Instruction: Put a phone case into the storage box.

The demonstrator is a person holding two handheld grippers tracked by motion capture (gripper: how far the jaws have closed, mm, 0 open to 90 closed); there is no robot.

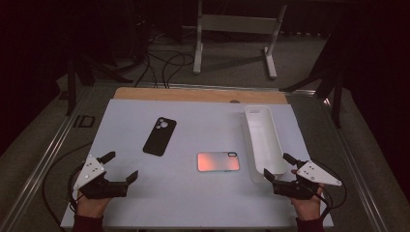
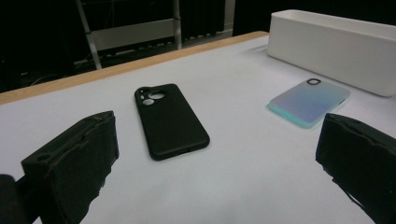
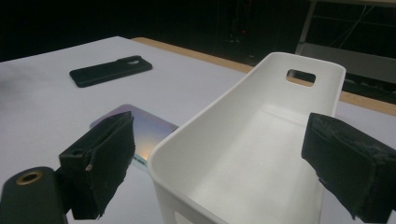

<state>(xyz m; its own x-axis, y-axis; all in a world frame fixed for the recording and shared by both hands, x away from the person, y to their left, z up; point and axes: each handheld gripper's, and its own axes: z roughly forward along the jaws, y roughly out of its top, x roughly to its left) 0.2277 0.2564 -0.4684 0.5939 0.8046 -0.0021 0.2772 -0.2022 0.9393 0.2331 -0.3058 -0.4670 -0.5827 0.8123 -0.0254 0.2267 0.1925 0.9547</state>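
Both grippers rest wide-jawed and empty at the tabletop's [image 1: 121, 203] near edge: the black phone case [image 1: 160, 136] lies just beyond the left gripper [image 1: 119, 166], its long axis running far-to-near, the iridescent case [image 1: 218, 161] crosswise mid-table.

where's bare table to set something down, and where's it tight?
Free: the near strip between the left gripper and right gripper, the left part beside the black case, and the far strip along the wooden edge. Tight: the shiny case lies close beside the white bin.
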